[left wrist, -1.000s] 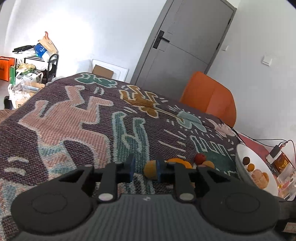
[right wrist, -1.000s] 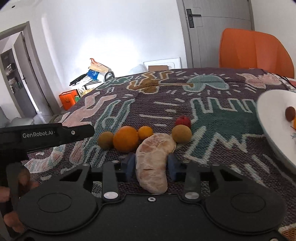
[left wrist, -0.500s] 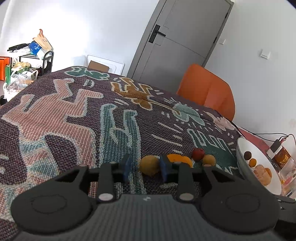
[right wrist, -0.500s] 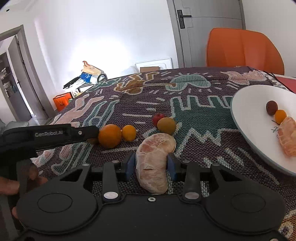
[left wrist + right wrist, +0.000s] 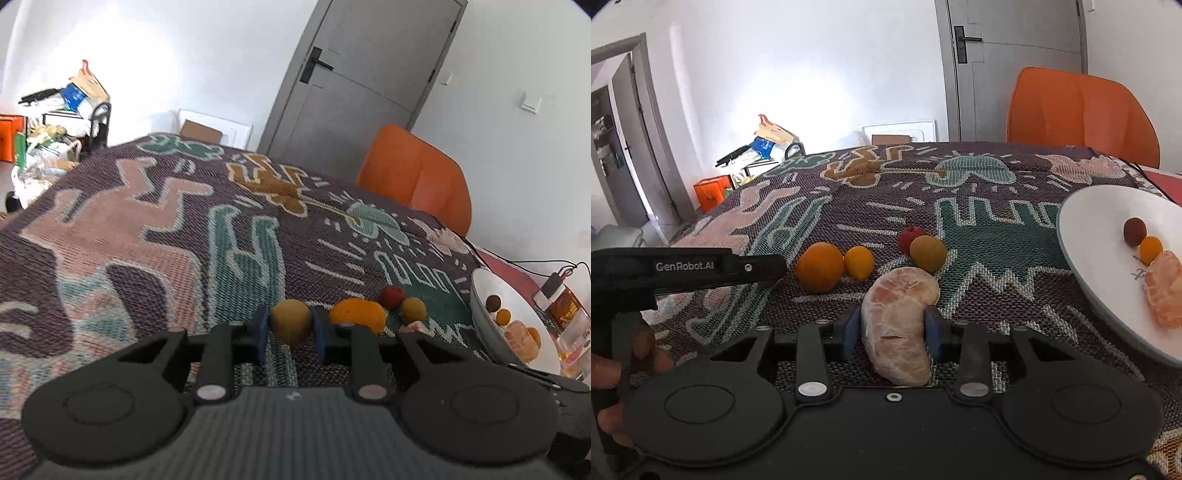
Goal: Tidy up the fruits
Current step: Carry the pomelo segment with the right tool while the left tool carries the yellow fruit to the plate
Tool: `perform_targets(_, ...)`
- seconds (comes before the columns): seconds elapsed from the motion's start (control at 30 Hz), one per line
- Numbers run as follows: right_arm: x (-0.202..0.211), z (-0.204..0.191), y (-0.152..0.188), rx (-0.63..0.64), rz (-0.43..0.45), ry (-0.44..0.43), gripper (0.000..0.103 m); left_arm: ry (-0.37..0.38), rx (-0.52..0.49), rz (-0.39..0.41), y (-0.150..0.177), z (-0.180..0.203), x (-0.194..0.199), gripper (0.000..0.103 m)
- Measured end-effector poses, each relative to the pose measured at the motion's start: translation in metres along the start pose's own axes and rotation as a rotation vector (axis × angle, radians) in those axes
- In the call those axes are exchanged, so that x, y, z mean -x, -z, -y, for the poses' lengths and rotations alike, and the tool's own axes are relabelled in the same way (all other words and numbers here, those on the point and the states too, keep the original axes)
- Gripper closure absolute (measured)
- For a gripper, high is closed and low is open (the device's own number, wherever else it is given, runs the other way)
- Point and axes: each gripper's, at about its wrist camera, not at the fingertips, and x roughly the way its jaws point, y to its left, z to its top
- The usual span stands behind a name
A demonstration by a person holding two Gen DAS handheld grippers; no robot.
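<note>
My left gripper [image 5: 290, 330] has its blue pads around a small yellow-brown fruit [image 5: 290, 320] on the patterned cloth; the pads sit at its sides. My right gripper [image 5: 892, 328] is shut on a peeled pomelo segment [image 5: 897, 325]. On the cloth lie an orange [image 5: 820, 266], a small yellow-orange fruit [image 5: 859, 262], a red fruit [image 5: 910, 236] and a round tan fruit [image 5: 928, 253]. The white plate [image 5: 1089, 236] at the right holds a brown fruit [image 5: 1134, 231], a small orange fruit [image 5: 1150, 250] and peeled segments [image 5: 1165, 291]. The left gripper's body [image 5: 683, 267] shows at the left of the right wrist view.
An orange chair [image 5: 1078, 114] stands behind the table, with a grey door [image 5: 354, 85] beyond. A phone with cables [image 5: 552, 286] and a jar [image 5: 565, 306] sit past the plate at the table's right edge. Clutter and an orange box [image 5: 711, 194] stand on the floor at left.
My left gripper has moved forward until the yellow-brown fruit sits between its pads. My right gripper has carried the pomelo segment rightward, bringing the plate closer.
</note>
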Motion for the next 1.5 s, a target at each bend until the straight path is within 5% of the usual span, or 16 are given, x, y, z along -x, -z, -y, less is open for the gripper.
perform_targets(0.53, 0.056, 0.034, -0.015, -0.07, 0.141, 0.006, 0.068, 0.063, -0.091, 0.056, -0.009, 0.057, 0.022, 0.079)
perform_targets(1.5, 0.09, 0.147, -0.003, -0.195, 0.2, 0.181, 0.068, 0.194, -0.211, 0.018, -0.001, 0.164, -0.017, 0.079)
